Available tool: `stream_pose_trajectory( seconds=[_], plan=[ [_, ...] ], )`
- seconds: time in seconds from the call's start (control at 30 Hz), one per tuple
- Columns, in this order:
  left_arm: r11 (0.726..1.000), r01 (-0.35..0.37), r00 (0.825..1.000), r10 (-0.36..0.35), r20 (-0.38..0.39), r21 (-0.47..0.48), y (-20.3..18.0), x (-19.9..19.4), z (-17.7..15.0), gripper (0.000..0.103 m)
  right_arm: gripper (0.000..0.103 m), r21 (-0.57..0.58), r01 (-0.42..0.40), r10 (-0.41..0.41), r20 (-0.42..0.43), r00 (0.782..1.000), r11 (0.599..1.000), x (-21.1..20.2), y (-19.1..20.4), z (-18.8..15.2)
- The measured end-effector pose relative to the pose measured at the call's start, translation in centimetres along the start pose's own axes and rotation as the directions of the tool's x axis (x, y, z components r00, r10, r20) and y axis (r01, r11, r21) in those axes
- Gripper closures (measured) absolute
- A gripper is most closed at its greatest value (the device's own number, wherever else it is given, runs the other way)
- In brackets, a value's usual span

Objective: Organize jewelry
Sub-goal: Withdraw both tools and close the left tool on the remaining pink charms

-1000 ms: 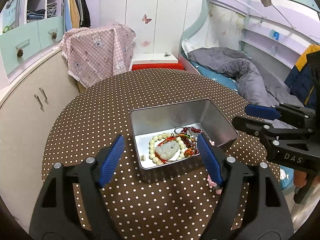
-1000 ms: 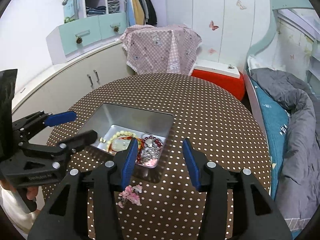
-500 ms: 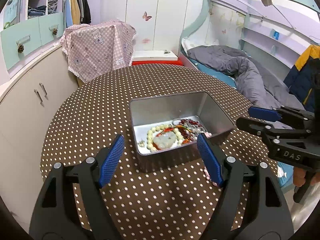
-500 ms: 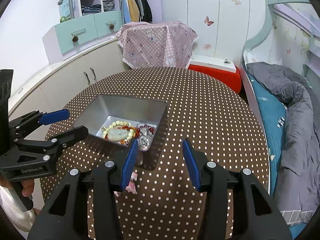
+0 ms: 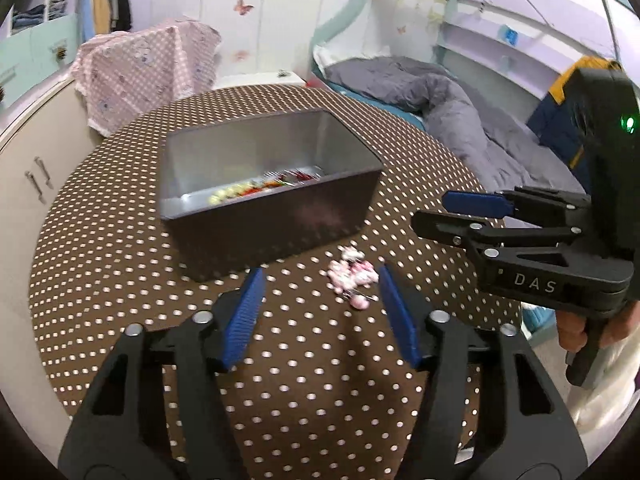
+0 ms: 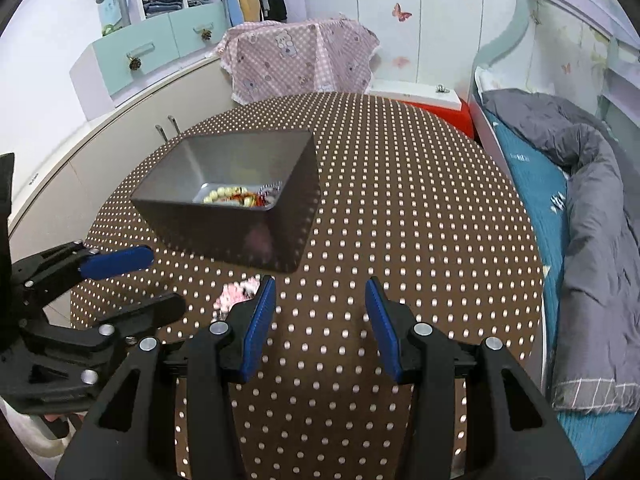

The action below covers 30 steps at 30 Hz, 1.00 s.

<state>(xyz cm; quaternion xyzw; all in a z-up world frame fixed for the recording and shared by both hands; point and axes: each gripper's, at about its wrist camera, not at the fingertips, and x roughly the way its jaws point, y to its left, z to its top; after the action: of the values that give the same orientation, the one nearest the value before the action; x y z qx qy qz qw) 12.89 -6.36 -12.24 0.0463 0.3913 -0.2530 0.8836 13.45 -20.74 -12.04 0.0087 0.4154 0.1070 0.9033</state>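
A metal tin (image 5: 280, 220) stands on the brown dotted table and holds beads and red jewelry (image 5: 256, 190); it also shows in the right wrist view (image 6: 240, 236). A pink jewelry piece (image 5: 352, 276) lies on the table just in front of the tin, also in the right wrist view (image 6: 236, 294). My left gripper (image 5: 320, 308) is open and empty, low over the table, with the pink piece just ahead of its right finger. My right gripper (image 6: 320, 316) is open and empty, with the pink piece beside its left finger.
The round table (image 6: 420, 220) has a white cabinet (image 6: 80, 152) to its left and a bed with a grey duvet (image 6: 592, 208) to its right. A chair under a pink checked cloth (image 6: 296, 56) stands behind it.
Both grippers have pulled back from the tin and dropped lower toward the table. The pink piece now lies in plain view in front of the tin. Both stay open.
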Motion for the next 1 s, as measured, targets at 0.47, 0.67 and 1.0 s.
stream_pose_trajectory(
  seconds=[0.47, 0.67, 1.0],
  plan=[
    [0.999, -0.005, 0.996, 0.009, -0.086, 0.041, -1.6, 3.2, -1.0, 0.091, 0.060, 0.021, -0.011, 0.011, -0.032, 0.999, 1.000, 0.5, -0.4, -0.5],
    [1.000, -0.019, 0.998, 0.018, -0.061, -0.003, 0.0, 2.3, -0.8, 0.091, 0.059, -0.017, -0.055, 0.055, -0.041, 0.998, 0.998, 1.0, 0.7, -0.6],
    [0.998, -0.055, 0.998, 0.054, -0.015, -0.042, 1.5, 0.5, -0.7, 0.091, 0.066, -0.099, -0.100, 0.093, -0.075, 0.993, 0.990, 2.6, 3.5, -0.3]
  ],
)
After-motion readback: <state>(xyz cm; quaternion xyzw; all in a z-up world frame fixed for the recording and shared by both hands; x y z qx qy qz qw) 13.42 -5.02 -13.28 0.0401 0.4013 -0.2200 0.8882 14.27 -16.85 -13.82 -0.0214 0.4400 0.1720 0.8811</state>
